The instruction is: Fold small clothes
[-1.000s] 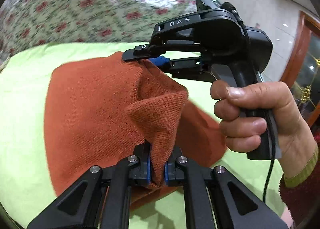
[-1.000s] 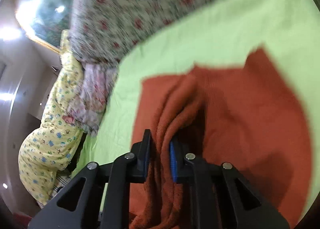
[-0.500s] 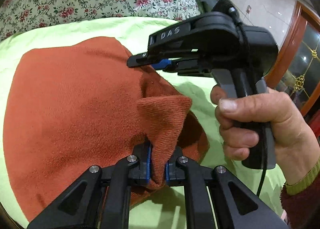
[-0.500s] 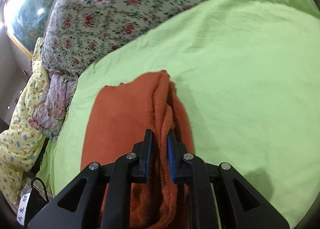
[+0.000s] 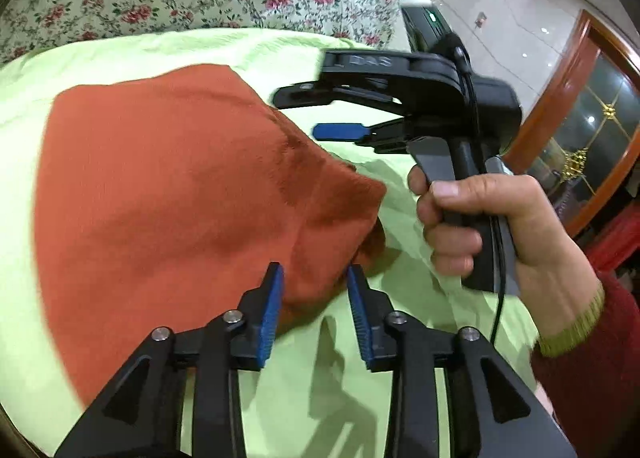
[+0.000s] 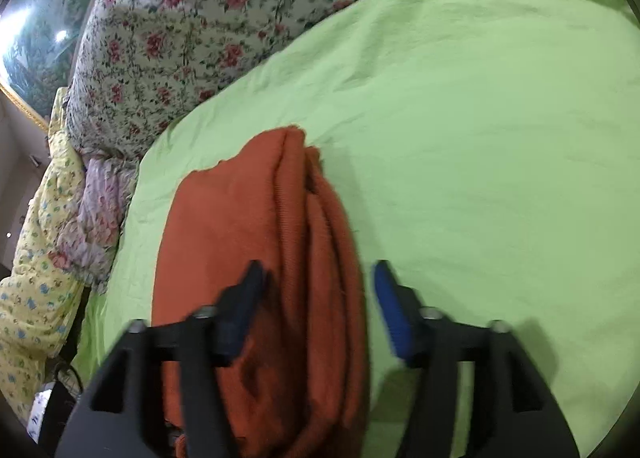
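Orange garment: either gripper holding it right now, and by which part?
Neither. Both grippers have just been opening: the left gripper straddles the orange garment at its folded corner, the right gripper its folded edge, pads clear.

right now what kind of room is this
Probably a bedroom: an orange knit garment lies on a bed's green sheet, with a floral quilt bunched behind and a wooden glass-front cabinet nearby.
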A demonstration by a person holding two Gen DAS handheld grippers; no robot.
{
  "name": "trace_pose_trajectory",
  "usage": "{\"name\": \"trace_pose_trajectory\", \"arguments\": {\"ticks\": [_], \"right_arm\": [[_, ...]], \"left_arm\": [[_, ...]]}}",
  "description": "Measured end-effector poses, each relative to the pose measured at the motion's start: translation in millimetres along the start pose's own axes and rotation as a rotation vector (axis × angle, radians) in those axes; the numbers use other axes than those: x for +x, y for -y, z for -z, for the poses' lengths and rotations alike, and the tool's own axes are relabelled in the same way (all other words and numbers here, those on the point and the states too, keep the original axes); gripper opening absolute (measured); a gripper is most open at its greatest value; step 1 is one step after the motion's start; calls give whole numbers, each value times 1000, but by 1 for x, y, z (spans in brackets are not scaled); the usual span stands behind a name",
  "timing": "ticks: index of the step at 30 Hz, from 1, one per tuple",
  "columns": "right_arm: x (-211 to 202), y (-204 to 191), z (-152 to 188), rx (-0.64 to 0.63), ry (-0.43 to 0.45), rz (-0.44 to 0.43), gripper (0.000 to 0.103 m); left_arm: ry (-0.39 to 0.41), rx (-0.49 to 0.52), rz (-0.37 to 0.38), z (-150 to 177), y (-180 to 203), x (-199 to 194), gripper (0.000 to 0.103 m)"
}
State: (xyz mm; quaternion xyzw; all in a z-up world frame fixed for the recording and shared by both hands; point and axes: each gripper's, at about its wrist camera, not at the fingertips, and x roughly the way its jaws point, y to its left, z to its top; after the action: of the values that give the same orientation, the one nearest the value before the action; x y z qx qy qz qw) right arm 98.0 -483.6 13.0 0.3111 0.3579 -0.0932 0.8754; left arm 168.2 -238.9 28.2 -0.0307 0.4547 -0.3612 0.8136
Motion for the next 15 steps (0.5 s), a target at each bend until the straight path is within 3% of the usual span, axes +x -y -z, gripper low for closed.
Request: {"name": "trace_pose_trajectory", "arguments": {"ticks": [2,3,6,11,15], "right_arm": [[-12,2,4,10,25,-16,69],[-16,4,6,16,31,-27,69],[-22,5,12,22,24,-54,73],[-6,3,25,-4,-65,-67,77],[4,4,29,-12,-90,-76,80]], "left_arm": [[15,-16,-28,5,-11,-19,57],[30,-35,-38,7,-20,-29,60],[44,-143,-61,5,-58,-47,82],[27,-361,-64,-7,-131,-48,84],[-8,-441,-14,-13,-160,-27,85]]}}
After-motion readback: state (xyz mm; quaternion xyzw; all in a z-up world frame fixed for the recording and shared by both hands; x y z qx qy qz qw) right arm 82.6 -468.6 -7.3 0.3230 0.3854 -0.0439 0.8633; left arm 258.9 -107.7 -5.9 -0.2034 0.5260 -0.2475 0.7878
